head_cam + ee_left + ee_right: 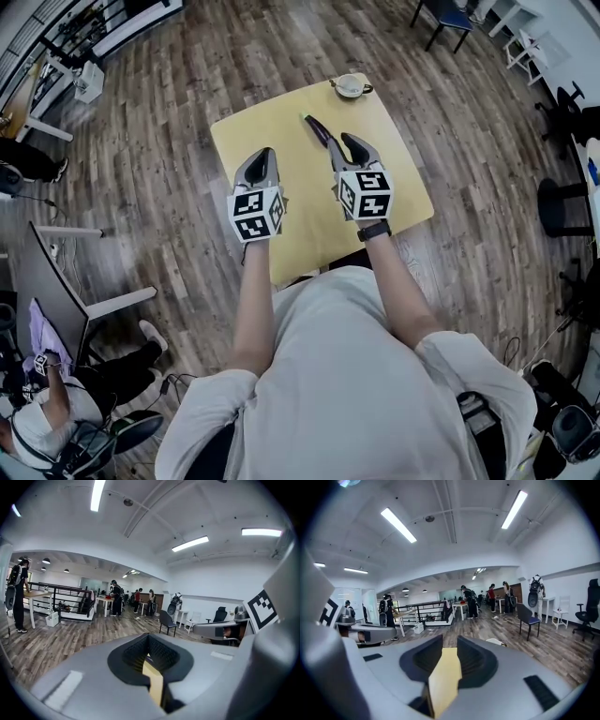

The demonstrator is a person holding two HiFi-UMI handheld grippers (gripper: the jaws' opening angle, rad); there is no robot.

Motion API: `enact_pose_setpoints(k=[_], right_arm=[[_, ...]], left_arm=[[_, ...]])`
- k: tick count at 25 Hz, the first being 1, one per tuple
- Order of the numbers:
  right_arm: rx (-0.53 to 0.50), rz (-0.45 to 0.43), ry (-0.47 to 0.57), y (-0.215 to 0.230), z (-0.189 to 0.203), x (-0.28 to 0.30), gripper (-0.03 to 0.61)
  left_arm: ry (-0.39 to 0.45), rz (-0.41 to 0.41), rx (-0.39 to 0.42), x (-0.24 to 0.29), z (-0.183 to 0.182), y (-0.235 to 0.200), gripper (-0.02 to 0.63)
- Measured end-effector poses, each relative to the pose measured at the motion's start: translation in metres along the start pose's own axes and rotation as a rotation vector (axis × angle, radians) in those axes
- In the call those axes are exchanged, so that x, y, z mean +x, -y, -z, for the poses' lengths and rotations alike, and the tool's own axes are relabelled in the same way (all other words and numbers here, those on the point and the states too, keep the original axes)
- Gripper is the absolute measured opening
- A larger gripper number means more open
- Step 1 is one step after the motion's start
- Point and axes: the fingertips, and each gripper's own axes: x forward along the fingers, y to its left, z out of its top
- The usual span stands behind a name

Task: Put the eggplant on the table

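The eggplant (pixel 316 128) lies on the yellow table (pixel 281 141) at the upper centre of the head view, just beyond the right gripper (pixel 343 148), whose 2 jaws stand slightly apart, empty. The left gripper (pixel 262 159) is clenched on nothing.

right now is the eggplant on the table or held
On the table: the eggplant lies there; the right gripper holds nothing between its jaws.
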Motion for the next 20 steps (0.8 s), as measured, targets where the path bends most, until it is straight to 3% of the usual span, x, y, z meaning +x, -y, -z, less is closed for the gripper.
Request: enact_pose_setpoints(k=[8, 20], right_arm=[[0.033, -0.006, 0.079, -0.013, -0.020, -0.030, 0.072], [-0.032, 0.011, 0.144, -0.025, -0.043, -0.043, 0.037]], left_arm=[[0.060, 0.033, 0.039, -0.027, -0.019, 0.020, 0.008], [0.129, 0.039, 0.059, -0.042, -0.042, 0.018, 0.008]])
